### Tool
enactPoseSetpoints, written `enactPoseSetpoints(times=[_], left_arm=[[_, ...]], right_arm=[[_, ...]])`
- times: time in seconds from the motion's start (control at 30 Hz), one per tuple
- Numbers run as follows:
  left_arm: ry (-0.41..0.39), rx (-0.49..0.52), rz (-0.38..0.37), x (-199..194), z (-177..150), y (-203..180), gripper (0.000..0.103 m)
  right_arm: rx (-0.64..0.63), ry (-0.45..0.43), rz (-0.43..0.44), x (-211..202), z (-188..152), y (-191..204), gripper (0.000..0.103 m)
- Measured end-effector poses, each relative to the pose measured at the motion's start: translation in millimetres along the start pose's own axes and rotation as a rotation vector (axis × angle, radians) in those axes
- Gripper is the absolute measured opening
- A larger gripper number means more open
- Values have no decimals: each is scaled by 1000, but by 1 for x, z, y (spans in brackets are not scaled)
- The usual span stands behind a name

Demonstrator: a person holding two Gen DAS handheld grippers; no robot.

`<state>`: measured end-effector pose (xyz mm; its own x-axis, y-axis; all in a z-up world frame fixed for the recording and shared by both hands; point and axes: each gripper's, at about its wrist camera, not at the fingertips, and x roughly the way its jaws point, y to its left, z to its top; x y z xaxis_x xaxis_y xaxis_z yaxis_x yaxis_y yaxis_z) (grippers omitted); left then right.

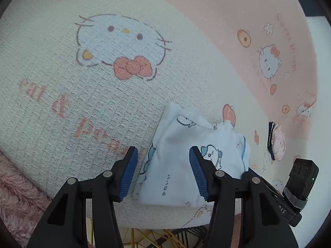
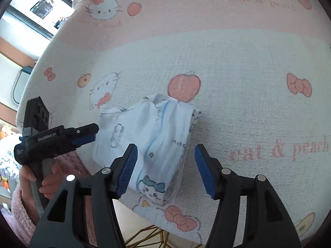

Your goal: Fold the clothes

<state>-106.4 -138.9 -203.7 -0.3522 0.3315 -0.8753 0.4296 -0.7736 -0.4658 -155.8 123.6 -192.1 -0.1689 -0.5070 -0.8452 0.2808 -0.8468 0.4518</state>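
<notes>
A small white garment with blue cartoon prints [image 1: 182, 155] lies folded into a compact bundle near the front edge of the table; it also shows in the right wrist view [image 2: 149, 140]. My left gripper [image 1: 163, 171] is open and empty, hovering just above the bundle's near end. My right gripper [image 2: 164, 169] is open and empty, its fingers apart over the bundle's near corner. The left gripper also shows from the side in the right wrist view [image 2: 86, 137], at the bundle's left edge.
The table is covered by a cat-and-peach print cloth [image 1: 103, 103], pink toward the back [image 2: 186, 16]. A second small folded garment [image 1: 275, 140] lies farther right. The table's front edge [image 2: 144, 212] is close, with gold wire legs below. A pink fluffy sleeve [image 1: 16, 196] is at the left.
</notes>
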Motion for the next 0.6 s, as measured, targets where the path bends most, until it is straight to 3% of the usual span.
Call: enactPoseSetpoints(times=[0.2,0.27,0.3,0.33,0.37,0.4,0.47,0.6], left_arm=[[5,84,31,14,-8,-20,54],[13,96,16,16,-12,-25,54],[11,110,28,15,-13,-27,46],[9,126,42,15,-15,-28,29],[6,141,57,14,-17,-30,27],[4,156,71,14,-18,-32,21],[-12,182,68,4,-21,-38,19],[-31,267,52,-15,-30,-66,18]], right_arm=[[80,101,139,31,-9,-6,63],[24,104,120,35,-10,3,64],[7,104,110,37,-8,6,62],[16,106,109,38,-7,6,58],[34,109,110,38,-5,5,48],[55,111,116,38,-4,4,46],[70,103,110,34,-3,6,40],[49,68,103,13,-6,17,38]])
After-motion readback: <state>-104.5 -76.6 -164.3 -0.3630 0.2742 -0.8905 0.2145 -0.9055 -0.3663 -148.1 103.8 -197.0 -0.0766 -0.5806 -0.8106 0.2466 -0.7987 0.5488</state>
